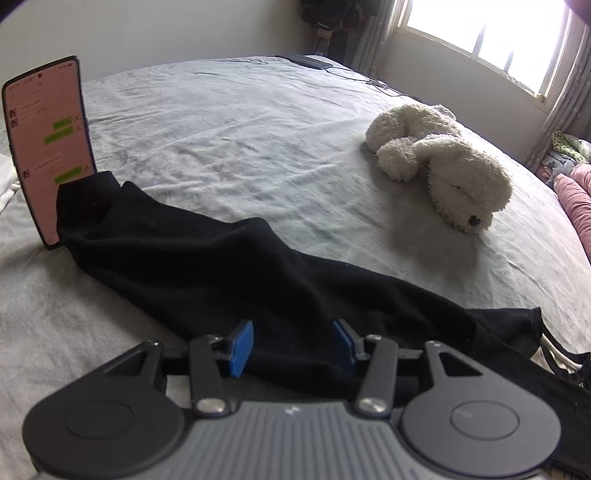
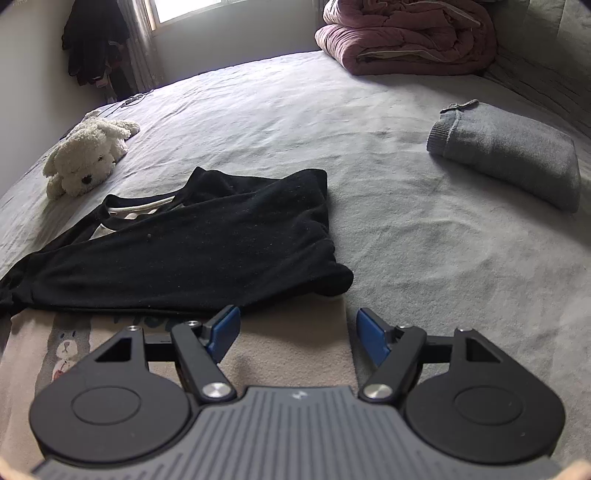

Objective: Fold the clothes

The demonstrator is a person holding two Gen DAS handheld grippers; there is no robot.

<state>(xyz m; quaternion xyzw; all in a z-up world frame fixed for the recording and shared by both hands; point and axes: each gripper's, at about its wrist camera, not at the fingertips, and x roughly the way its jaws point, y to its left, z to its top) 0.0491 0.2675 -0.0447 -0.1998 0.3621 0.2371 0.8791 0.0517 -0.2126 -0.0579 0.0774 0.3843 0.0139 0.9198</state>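
Wide bed w/ wrinkled grey sheet point(image 1: 229, 122), bright window point(image 1: 491, 33) behind. Fluffy white plush dog point(image 1: 439, 166) on sheet. Long black knit garment point(image 1: 229, 266) lies stretched across bed. Left gripper point(image 1: 293, 345) low over it, jaws spread, gripping nothing. Right gripper point(image 2: 295, 332) spread too, over beige printed cloth point(image 2: 280, 350) just beside garment.

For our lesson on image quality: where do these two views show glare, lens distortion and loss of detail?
Left wrist view: the window is blown out white, and the bed edge bows from fisheye. Right wrist view: the black garment loses fold detail in darkness, and the frame corners vignette.
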